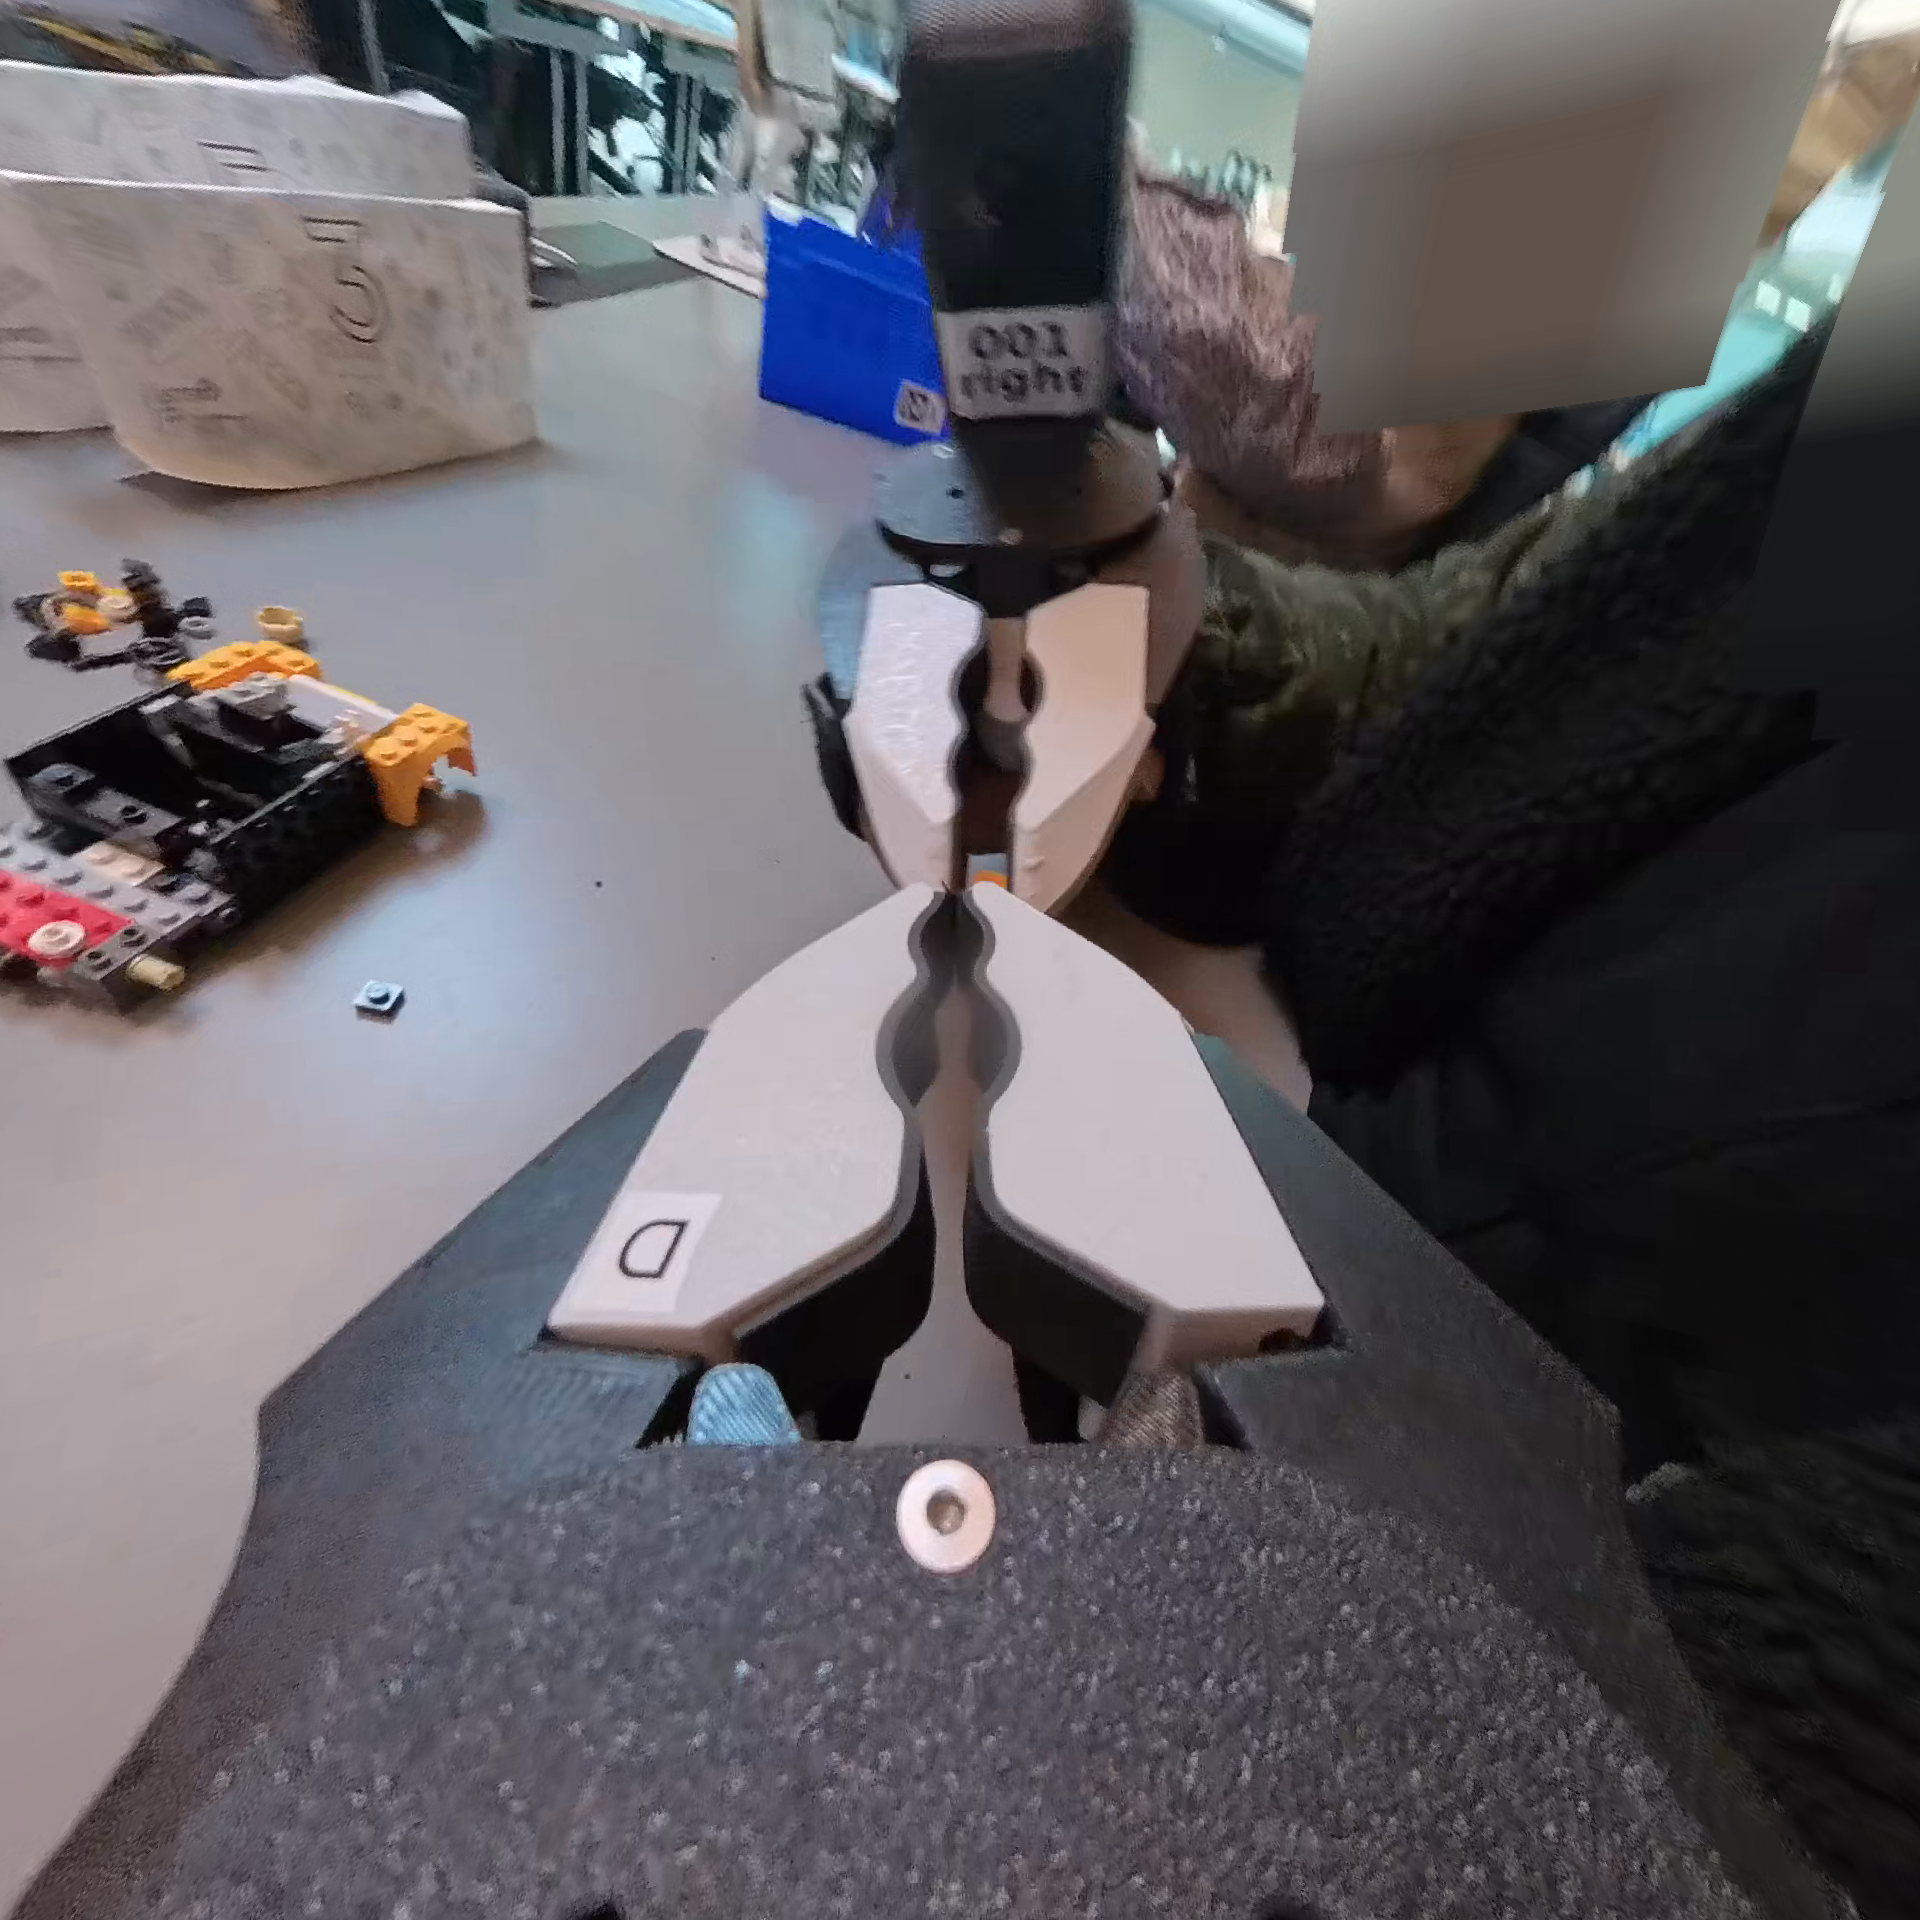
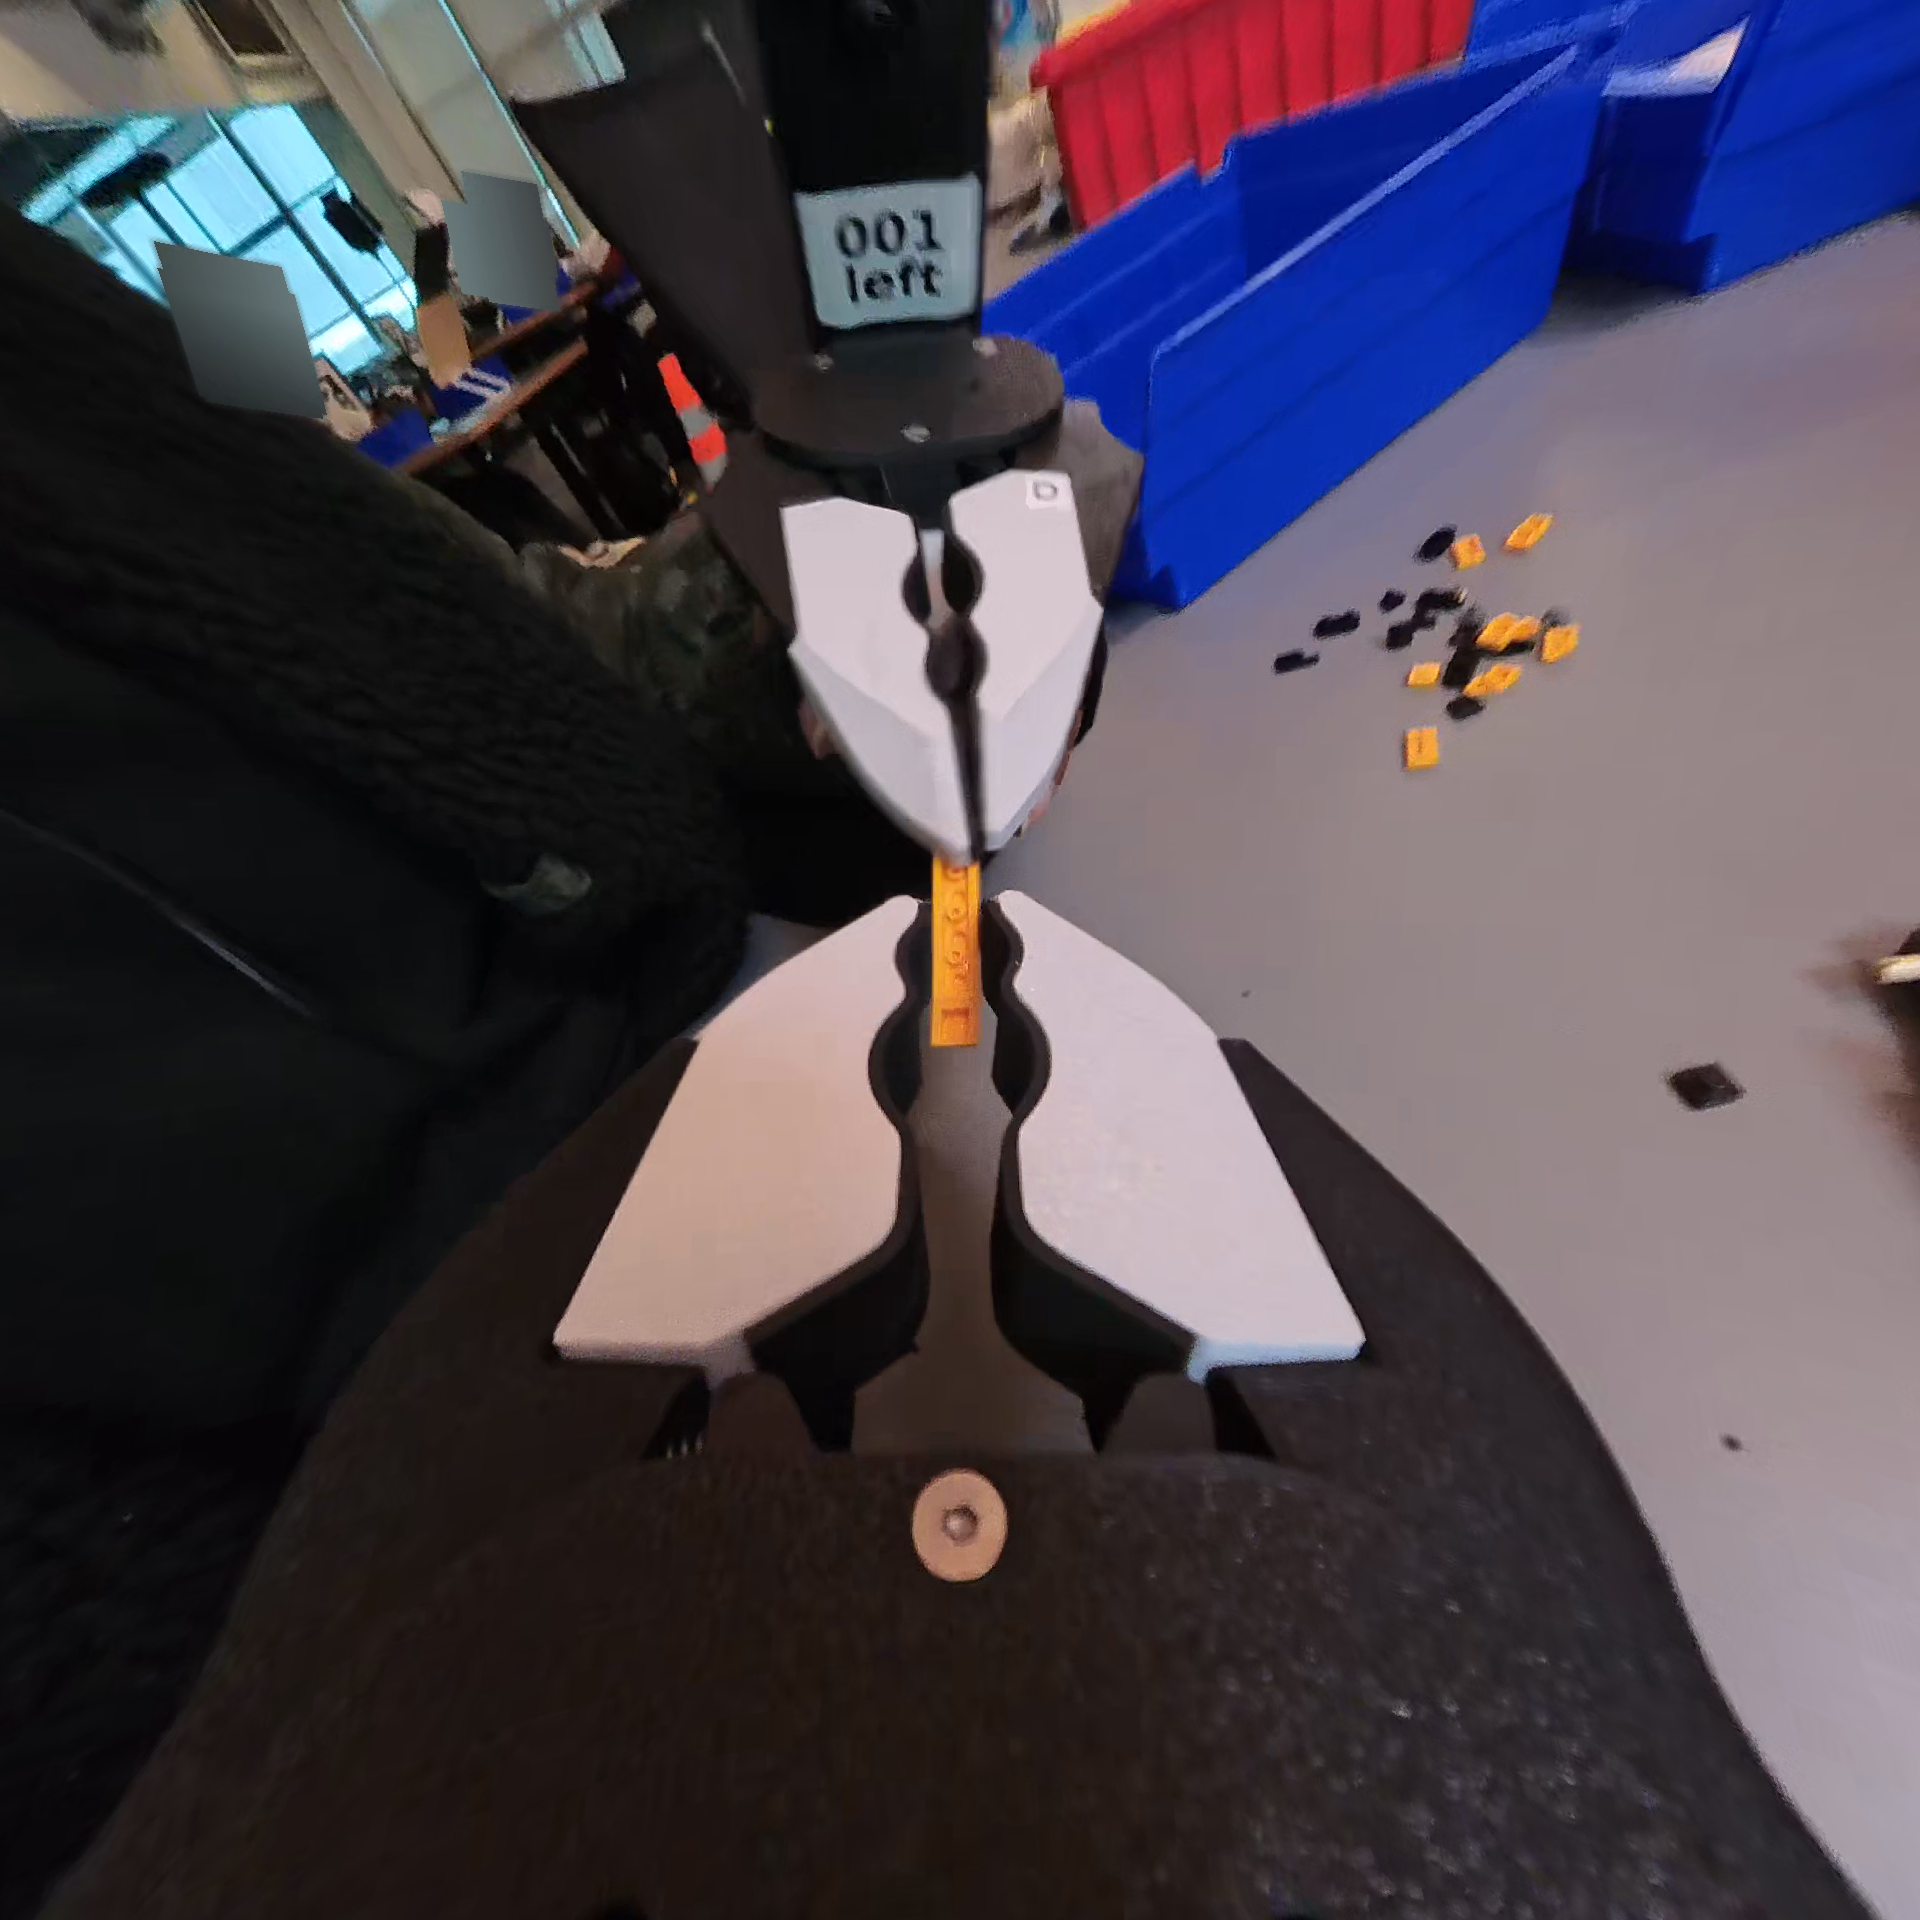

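1. The right gripper [image 2: 951,914] clamps its jaws on a thin orange studded plastic strip [image 2: 954,966], held above the grey worktop [image 2: 1455,1039].
2. The left gripper [image 1: 951,896], jaws closed, meets the strip's far end; whether it pinches it, I cannot tell.
3. A twist between the two might snap the strip free.

Beside the blue bins [image 2: 1351,343], the loose orange and black pieces [image 2: 1475,634] are too blurred to tell apart individually.

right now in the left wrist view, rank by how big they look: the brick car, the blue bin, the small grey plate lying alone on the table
1. brick car, though it lies nearer the camera
2. blue bin, farther off and partly hidden, so the order of these two is unsure
3. small grey plate, clearly smallest
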Demonstrator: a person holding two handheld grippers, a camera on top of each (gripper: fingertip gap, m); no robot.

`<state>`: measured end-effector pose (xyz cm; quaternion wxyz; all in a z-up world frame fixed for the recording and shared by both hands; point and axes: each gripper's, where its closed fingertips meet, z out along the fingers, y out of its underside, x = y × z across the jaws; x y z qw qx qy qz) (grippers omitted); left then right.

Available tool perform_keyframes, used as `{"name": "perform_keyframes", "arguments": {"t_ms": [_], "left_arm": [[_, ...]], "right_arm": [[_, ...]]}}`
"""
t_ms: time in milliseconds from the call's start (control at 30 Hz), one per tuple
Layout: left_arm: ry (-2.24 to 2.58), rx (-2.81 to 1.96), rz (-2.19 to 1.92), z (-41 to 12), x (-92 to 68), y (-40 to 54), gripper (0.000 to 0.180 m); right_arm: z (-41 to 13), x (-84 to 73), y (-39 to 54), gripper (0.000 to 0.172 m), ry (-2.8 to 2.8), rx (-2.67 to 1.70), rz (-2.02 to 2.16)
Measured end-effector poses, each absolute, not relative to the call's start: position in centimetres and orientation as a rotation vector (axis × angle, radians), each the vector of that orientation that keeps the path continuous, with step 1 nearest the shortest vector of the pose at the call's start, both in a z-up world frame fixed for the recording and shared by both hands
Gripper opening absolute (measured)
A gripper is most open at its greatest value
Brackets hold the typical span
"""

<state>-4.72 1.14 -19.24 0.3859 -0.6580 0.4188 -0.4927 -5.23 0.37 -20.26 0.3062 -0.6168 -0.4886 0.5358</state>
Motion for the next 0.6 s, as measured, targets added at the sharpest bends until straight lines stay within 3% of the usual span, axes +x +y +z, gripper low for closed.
{"name": "perform_keyframes", "arguments": {"t_ms": [133,167,200,333,600], "left_arm": [[0.863,-1.706,-1.423,-18.2,-6.0,2.7,0.0],[0.847,-1.717,-1.445,-18.3,-6.0,2.7,0.0],[0.842,-1.723,-1.451,-18.4,-6.0,2.8,0.0],[0.893,-1.759,-1.318,-19.4,-6.2,3.2,0.0],[0.973,-1.793,-1.129,-21.0,-6.3,3.7,0.0]], "right_arm": [[-20.0,-4.9,1.5,0.023,-1.314,-1.541,1.182],[-20.2,-4.9,1.6,0.02,-1.339,-1.519,1.104],[-20.5,-4.9,1.6,0.0,-1.368,-1.507,1.041],[-21.0,-4.9,2.2,0.0,-1.358,-1.544,0.999],[-27.1,-1.8,3.6,0.026,-1.634,-1.74,0.679]]}}
